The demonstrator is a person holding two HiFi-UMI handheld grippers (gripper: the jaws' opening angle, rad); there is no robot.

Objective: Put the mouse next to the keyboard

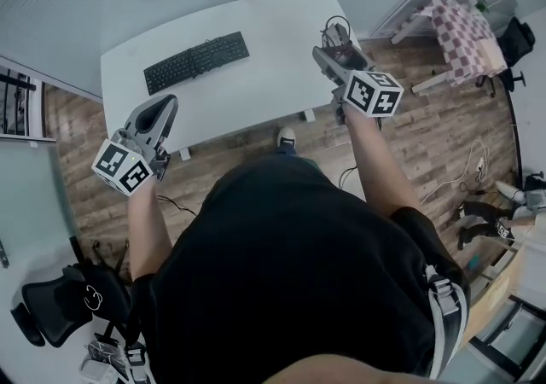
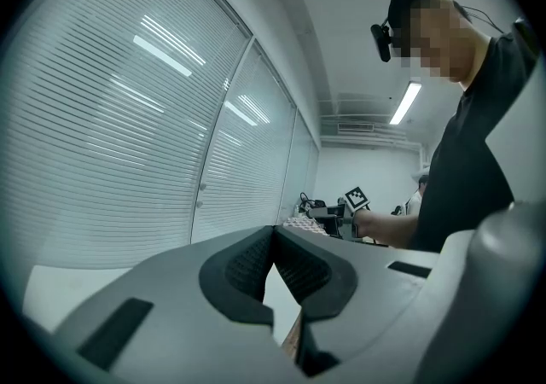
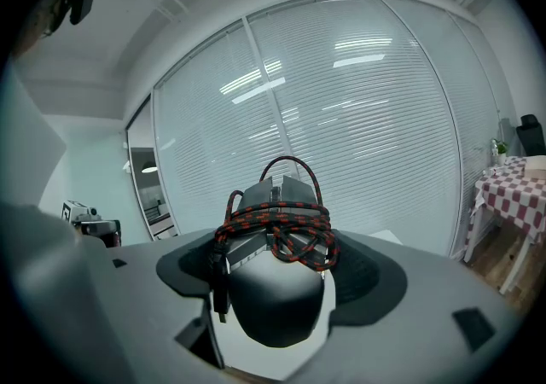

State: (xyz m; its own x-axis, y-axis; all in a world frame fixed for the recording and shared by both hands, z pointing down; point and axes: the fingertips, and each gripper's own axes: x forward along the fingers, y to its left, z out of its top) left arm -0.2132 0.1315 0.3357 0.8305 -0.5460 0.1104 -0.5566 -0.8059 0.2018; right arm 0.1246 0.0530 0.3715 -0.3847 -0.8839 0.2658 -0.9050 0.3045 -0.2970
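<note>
A black keyboard (image 1: 196, 61) lies on the white table (image 1: 264, 24), left of centre and slightly angled. My right gripper (image 1: 336, 43) hangs over the table's right edge, well right of the keyboard, shut on the mouse (image 1: 339, 33). In the right gripper view the dark mouse (image 3: 275, 301) sits between the jaws of the right gripper (image 3: 277, 263), with its red-and-black braided cable (image 3: 277, 224) wound around it. My left gripper (image 1: 157, 114) is held off the table's near left edge, tilted upward. Its jaws (image 2: 275, 233) are shut with nothing between them.
The table stands against blinds-covered glass walls on a wooden floor. A small table with a checked cloth (image 1: 465, 32) and a black chair (image 1: 518, 37) stand at the far right. An office chair (image 1: 60, 310) is at the near left. Cables lie on the floor at the right.
</note>
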